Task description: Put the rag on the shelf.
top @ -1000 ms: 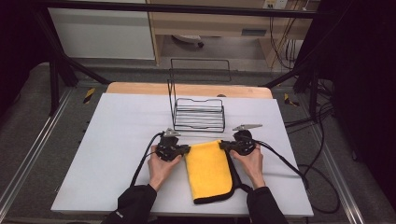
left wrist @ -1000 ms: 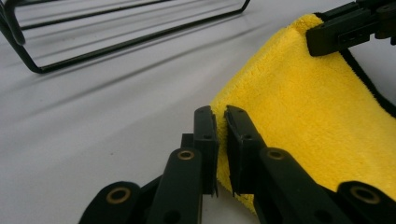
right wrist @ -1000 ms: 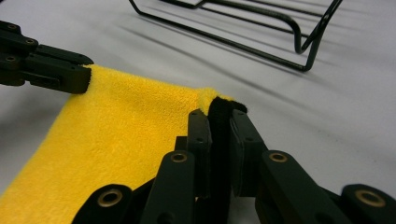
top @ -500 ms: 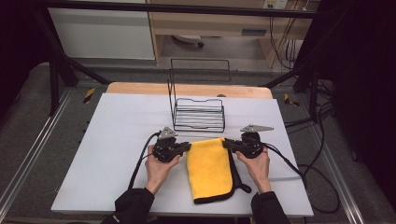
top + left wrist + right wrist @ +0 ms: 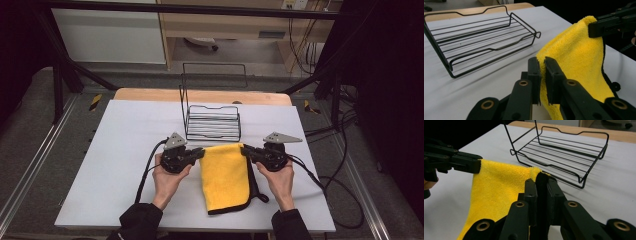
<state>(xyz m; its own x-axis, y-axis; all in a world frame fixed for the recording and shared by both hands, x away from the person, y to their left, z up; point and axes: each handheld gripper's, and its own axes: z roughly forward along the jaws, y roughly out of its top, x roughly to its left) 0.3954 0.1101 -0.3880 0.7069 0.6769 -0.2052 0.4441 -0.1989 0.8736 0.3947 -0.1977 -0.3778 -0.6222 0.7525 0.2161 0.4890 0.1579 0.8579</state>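
Cloth: folded yellow microfibre cloth with black trim (image 5: pixel 226 175), held up by its two far corners, stretched level between both tongs; near end hanging down to the white tabletop (image 5: pixel 120 150) close to the person's edge, black edging visible along the right side and bottom.

Left tongs (image 5: pixel 201 152): jaws nearly together, pinched on the cloth's left far corner; in the left gripper view (image 5: pixel 542 72) yellow pile squeezed between the two black pads, rest of the cloth draping away to the right.

Right tongs (image 5: pixel 245 150): jaws likewise nearly closed, clamped on the right far corner; in the right gripper view (image 5: pixel 541 191) a tuft of yellow fabric poking out above the pads, cloth spreading off to the left.

Hands: left hand (image 5: pixel 167 177) and right hand (image 5: pixel 280 177) wrapped around the gripper bodies, dark sleeves entering from the bottom edge, grey three-cornered plates on top of each gripper.

Rack: black wire rack with a tall wire back (image 5: pixel 212 122), standing on the tabletop just beyond the cloth's raised edge, apart from it; nothing inside; seen also in the left gripper view (image 5: pixel 481 37) and right gripper view (image 5: pixel 564 152).

Cables: black cable trailing from each gripper, left one curving toward the near edge, right one running off the right side.
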